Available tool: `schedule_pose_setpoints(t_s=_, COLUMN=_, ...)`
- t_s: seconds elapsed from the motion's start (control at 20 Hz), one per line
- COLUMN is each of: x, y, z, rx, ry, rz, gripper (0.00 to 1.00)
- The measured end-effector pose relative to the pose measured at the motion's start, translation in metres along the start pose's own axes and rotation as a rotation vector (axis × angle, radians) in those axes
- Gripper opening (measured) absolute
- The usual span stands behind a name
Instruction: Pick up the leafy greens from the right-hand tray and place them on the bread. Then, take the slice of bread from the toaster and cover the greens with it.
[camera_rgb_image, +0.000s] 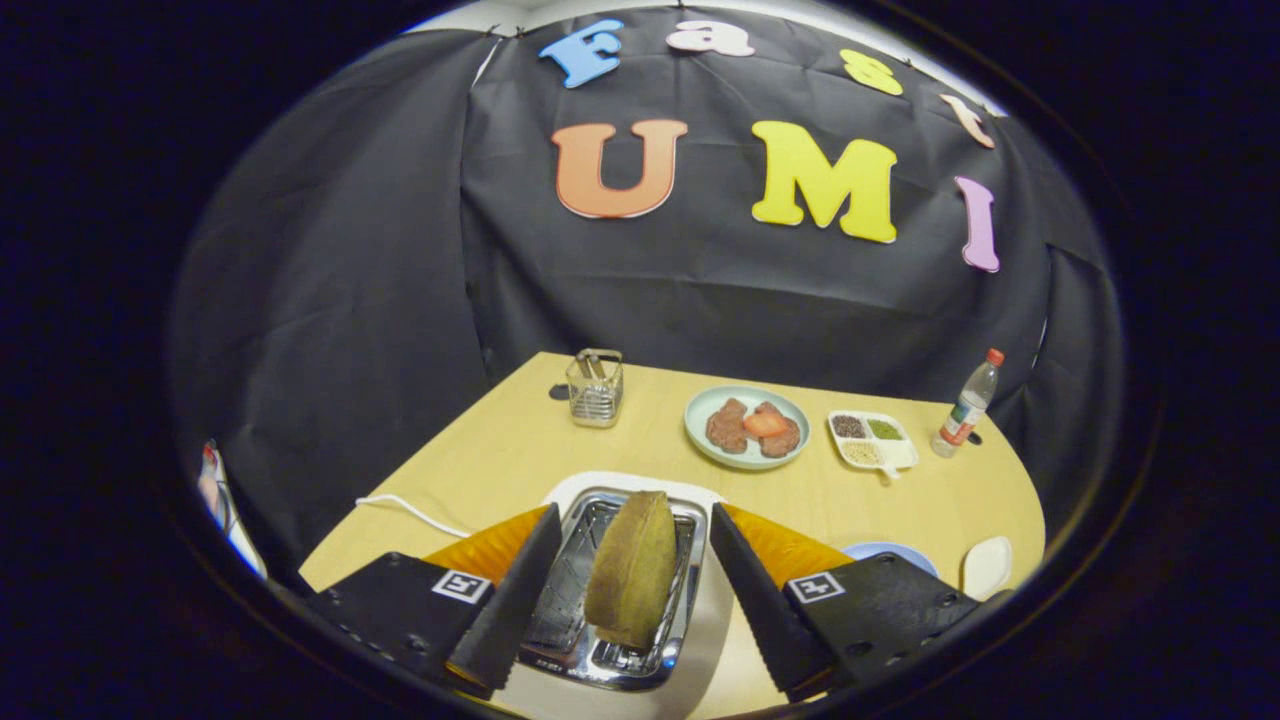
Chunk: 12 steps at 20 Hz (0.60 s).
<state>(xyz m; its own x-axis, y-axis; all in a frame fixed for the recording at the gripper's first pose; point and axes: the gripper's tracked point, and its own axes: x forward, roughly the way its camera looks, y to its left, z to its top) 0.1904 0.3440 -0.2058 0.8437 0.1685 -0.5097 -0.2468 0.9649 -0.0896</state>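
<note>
Your slice of bread (632, 570), brown and upright on edge, stands in the chrome toaster (575, 610) slot at 12 o'clock between your spread fingers.

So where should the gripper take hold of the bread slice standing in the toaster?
Probably by the slice's upper half, coming straight down from above. It stands on edge out of the toaster's slot, broad faces toward the two fingers, so they can press one face each. The gripper is open, fingers either side of the slice, not touching it.
</note>
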Motion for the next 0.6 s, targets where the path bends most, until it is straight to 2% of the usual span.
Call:
schedule_pose_setpoints(t_s=0.35, x=0.001, y=-0.004, z=-0.008, rx=0.014, ry=0.036, rz=-0.02, gripper=0.18)
schedule_pose_setpoints(t_s=0.6, x=-0.012, y=-0.005, z=-0.002, rx=0.021, ry=0.003, rz=-0.012, gripper=0.17)
